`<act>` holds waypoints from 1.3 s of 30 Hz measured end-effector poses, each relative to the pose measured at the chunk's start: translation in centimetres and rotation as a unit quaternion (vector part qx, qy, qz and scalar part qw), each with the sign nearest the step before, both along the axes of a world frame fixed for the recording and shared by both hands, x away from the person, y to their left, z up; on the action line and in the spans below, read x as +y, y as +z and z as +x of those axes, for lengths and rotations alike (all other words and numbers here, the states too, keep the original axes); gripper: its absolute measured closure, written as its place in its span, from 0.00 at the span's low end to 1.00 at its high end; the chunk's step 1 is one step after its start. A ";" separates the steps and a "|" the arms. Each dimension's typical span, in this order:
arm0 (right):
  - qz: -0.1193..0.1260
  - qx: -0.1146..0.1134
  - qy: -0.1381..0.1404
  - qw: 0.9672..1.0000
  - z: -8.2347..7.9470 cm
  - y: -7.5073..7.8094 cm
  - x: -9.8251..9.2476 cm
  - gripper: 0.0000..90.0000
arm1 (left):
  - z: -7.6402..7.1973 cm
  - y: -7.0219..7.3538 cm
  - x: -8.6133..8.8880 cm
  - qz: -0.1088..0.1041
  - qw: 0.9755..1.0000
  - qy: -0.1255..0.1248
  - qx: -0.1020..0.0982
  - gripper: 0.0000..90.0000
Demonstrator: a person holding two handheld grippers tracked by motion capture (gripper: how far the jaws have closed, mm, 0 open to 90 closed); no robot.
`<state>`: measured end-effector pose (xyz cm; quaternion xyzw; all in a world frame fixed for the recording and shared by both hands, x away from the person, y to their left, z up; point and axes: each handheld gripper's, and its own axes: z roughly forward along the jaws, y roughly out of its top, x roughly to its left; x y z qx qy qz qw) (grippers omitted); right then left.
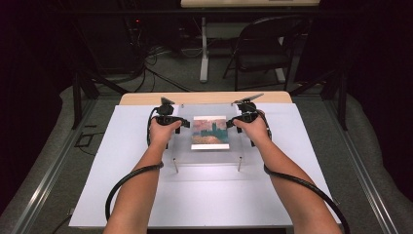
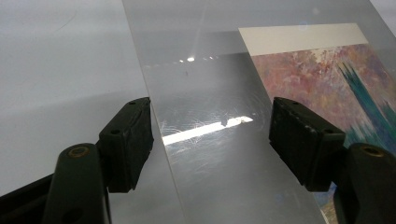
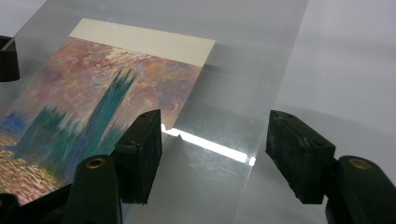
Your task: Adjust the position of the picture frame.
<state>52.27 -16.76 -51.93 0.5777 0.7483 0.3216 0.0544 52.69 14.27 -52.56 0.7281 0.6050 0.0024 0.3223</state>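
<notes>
On the white table (image 1: pixel 122 195), I see the clear sheet (image 1: pixel 209 158) on short legs near the far edge, a painted card (image 1: pixel 210 132) at its middle. My left gripper (image 1: pixel 181 123) straddles the sheet's left edge, my right gripper (image 1: pixel 233 122) its right edge; both gape wide, gripping nothing.

One clear acrylic sheet (image 1: pixel 209 134), one painted print (image 1: pixel 210 132) — two tools, left tool (image 1: pixel 184 124), right tool (image 1: pixel 231 123).
</notes>
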 end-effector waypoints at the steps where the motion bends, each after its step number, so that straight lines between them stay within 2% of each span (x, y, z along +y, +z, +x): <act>1: -0.001 -0.001 0.003 1.000 0.1 0.0 0.0 0.39 | 0.0 0.0 0.0 0.000 1.000 0.000 0.001 0.32; 7: 0.004 0.004 0.008 1.000 0.1 -0.1 -0.1 0.36 | 0.1 -0.3 -0.1 -0.014 1.000 -0.001 0.015 0.29; 10: 0.005 0.017 0.009 1.000 0.2 -0.1 -0.1 0.35 | 0.1 -0.2 -0.2 -0.008 1.000 -0.003 0.016 0.28; 15: 0.004 0.019 0.010 1.000 0.3 -0.1 0.1 0.33 | 0.2 0.0 -0.6 0.003 1.000 -0.007 0.021 0.25; 26: -0.003 0.043 0.011 0.999 0.7 0.0 0.4 0.27 | 0.4 0.2 -0.9 0.016 0.999 -0.013 0.032 0.22; 32: 0.005 0.059 0.014 0.998 0.9 -0.2 0.5 0.24 | 0.4 0.1 -0.8 0.012 0.999 -0.014 0.034 0.22; 35: 0.006 0.059 0.013 0.998 0.9 -0.2 0.6 0.24 | 0.4 0.0 -0.9 0.010 0.999 -0.012 0.032 0.20; 39: 0.004 0.059 0.014 0.998 0.9 -0.2 0.6 0.24 | 0.5 0.0 -1.0 0.007 0.999 -0.017 0.040 0.18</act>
